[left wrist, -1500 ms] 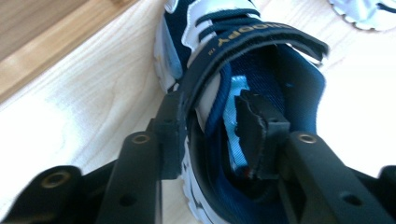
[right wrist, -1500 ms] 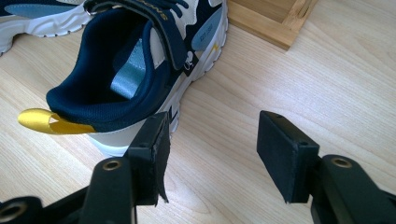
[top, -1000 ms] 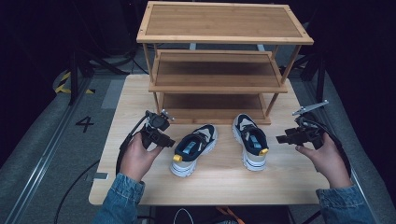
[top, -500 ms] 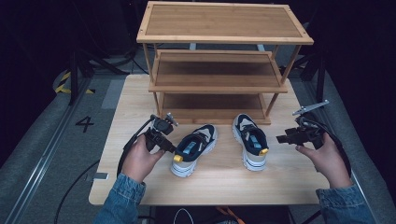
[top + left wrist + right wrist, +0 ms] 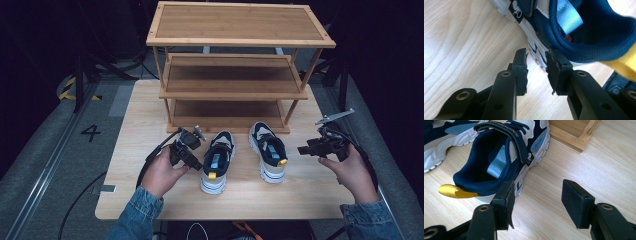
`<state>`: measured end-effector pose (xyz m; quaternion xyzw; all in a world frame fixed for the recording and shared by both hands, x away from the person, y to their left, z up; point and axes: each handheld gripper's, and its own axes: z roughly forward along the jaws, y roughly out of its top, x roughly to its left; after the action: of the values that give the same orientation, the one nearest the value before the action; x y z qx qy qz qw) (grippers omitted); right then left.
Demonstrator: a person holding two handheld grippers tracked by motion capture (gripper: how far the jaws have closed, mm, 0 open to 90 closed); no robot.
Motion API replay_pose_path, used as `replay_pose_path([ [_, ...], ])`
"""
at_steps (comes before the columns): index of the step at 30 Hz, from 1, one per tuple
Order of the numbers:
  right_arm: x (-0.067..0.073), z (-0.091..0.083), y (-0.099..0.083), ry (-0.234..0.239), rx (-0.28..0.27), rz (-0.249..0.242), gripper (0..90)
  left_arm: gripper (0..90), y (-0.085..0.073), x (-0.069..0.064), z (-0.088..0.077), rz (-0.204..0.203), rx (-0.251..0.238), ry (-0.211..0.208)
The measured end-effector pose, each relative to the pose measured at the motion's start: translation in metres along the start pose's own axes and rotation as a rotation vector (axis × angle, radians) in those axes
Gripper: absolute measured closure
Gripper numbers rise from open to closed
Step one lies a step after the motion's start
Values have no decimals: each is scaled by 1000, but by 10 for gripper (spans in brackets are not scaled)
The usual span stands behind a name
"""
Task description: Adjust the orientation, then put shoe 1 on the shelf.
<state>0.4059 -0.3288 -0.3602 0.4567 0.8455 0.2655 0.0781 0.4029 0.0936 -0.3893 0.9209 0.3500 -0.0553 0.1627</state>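
Left hand-held gripper point(image 5: 196, 165): at the outer side of the left shoe, near its heel; jaws narrow, just been opening a little, nothing clamped; in the left gripper view point(image 5: 537, 67) the tips sit at the shoe's white sole edge, one tip just below the dark collar, contact not certain.
Right hand-held gripper point(image 5: 304, 149): held off to the right of the right shoe, apart from it; jaws wide, gripping nothing; in the right gripper view point(image 5: 537, 202) one jaw stands in front of the shoe's heel side, the other over bare bench.
Left shoe point(image 5: 217, 161): flat on the bench, toe toward the rack, heel toward the person; navy and cream upper, white sole, yellow heel tab, light blue insole label point(image 5: 570, 16).
Right shoe point(image 5: 268, 151): flat on the bench just beside the left shoe, apart from it, toe toward the rack; strap across the instep point(image 5: 511, 135), yellow heel tab point(image 5: 454, 190).
Shoe rack point(image 5: 235, 92): three-tier wooden rack upright at the far half of the bench, shelves bare, lowest shelf just beyond the shoe toes.
Bench point(image 5: 150, 120): light wood top, carrying rack and both shoes.
Sleeves: denim cuffs at the near edge point(image 5: 137, 212).
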Motion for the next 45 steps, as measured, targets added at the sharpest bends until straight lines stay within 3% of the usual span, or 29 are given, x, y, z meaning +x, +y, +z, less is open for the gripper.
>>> replay_pose_path([
  [7, -1, -1, -3, -4, 0, 6, 453, 646, 10, -14, 7, 61, -4, -5],
  [10, -1, -1, -4, -5, 0, 11, 453, 628, 12, -17, 10, 70, -11, -7],
  [11, -2, -2, -5, -6, 1, 10, 453, 595, 14, -19, 9, 84, 0, 9],
  [18, -3, -4, -7, -7, -4, 15, 449, 544, 14, -18, 8, 67, -5, 12],
  [20, -4, -3, -6, -6, -7, 16, 449, 529, 11, -13, 2, 43, -51, -15],
  [26, -4, -2, -6, -7, 1, 14, 450, 480, 8, -15, -14, 48, -109, -7],
  [31, -3, -3, -6, -9, -4, 15, 450, 461, 9, -27, -23, 94, -141, 18],
  [33, -3, -3, -6, -8, -3, 14, 450, 456, 11, -36, -26, 145, -137, 31],
  [34, -3, -3, -6, -8, -2, 15, 450, 456, 11, -36, -26, 145, -137, 31],
  [35, -2, -3, -6, -10, 1, 12, 450, 456, 13, -44, -26, 177, -142, 30],
  [39, -2, -3, -6, -10, 2, 11, 450, 455, 16, -57, -27, 222, -157, 10],
  [41, -2, -3, -6, -10, -3, 14, 450, 452, 17, -61, -26, 234, -158, 4],
  [45, -2, -2, -6, -11, 4, 13, 450, 447, 20, -63, -19, 214, -142, -38],
])
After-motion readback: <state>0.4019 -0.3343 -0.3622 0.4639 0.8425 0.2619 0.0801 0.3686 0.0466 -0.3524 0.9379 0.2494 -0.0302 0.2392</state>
